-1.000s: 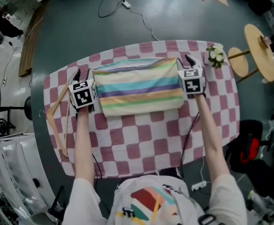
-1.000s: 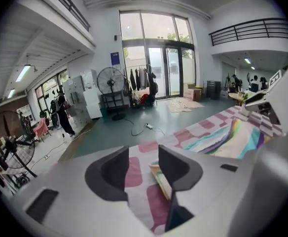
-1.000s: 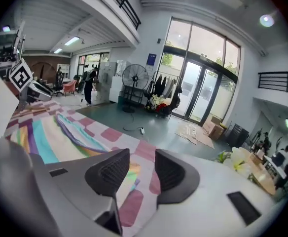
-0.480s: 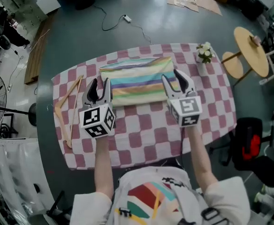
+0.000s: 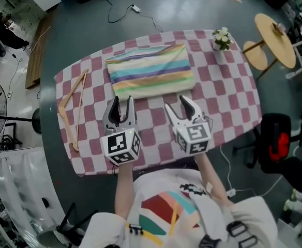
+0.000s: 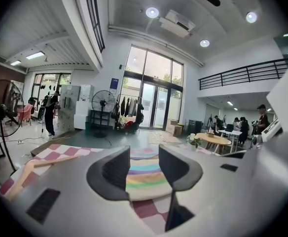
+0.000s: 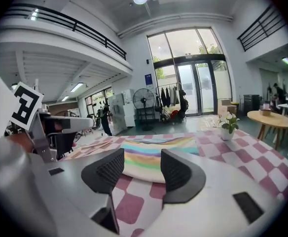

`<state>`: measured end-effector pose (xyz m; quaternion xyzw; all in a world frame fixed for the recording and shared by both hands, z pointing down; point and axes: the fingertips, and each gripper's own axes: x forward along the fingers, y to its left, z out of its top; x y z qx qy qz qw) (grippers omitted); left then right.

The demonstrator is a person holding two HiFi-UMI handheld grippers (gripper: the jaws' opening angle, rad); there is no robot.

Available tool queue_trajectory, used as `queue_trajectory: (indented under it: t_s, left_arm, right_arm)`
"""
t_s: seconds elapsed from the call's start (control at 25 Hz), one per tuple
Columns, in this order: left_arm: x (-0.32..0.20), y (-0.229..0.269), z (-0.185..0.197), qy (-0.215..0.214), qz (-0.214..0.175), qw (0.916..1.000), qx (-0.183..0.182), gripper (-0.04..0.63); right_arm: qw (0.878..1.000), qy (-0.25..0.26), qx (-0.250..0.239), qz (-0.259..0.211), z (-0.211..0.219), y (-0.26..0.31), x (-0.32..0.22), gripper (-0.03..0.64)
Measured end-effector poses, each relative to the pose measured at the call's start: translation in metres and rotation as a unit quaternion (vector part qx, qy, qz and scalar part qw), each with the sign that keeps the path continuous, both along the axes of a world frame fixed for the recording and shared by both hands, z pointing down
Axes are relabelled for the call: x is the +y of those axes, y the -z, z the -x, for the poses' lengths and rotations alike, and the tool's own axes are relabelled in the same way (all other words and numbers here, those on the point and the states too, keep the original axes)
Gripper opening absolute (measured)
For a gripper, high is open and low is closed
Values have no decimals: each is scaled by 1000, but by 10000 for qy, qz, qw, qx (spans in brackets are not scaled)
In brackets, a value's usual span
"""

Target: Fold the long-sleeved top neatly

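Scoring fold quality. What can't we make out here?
- Striped top, head view: sleeves and underside hidden inside the fold.
- Hanger, head view: hook too small; left gripper view: only a blurred strip.
- Tablecloth near edge, head view: partly covered by the person's shirt.

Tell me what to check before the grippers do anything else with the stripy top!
1. Striped top folded into a flat rectangle on the table: ok.
2. Left gripper jaws apart, holding nothing: ok.
3. Right gripper jaws have just been opening, nothing between them: ok.
4. Both grippers clear of the top, on its near side: ok.
5. Wooden hanger beside the top, not touching it: ok.
6. Sleeves tucked evenly inside the fold: cannot tell.
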<state>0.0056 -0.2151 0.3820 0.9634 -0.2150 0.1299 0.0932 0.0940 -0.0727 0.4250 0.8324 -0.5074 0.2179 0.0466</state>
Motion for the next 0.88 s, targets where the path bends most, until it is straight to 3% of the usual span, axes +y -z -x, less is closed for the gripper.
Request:
queue_trajectory:
  t_s: [0.12, 0.2, 0.32, 0.4, 0.6, 0.88]
  left_arm:
    - [2, -7, 0, -9, 54, 9999, -88, 172]
    - [3, -12, -1, -29, 80, 9998, -152, 172]
    - [5, -20, -5, -87, 151, 9995, -250, 172]
    - [6, -24, -11, -134, 151, 9992, -333, 172]
    - [1, -38, -23, -222, 211, 9977, -599, 172]
    - [-3, -61, -48, -343, 326, 9955, -824, 172]
  right_arm:
    - [9978, -353, -520, -205, -11, -14, 5, 210]
    - [9860, -834, -1342, -532, -24, -33, 10, 215]
    - [9474, -1507, -2672, -914, -45, -70, 17, 235]
    - [9226, -1797, -3254, -1031, -58, -92, 20, 235]
    - [8681, -2697, -3965, -1280, -93, -130, 34, 235]
    - [8161, -3310, -4473, -1561, -130, -158, 31, 235]
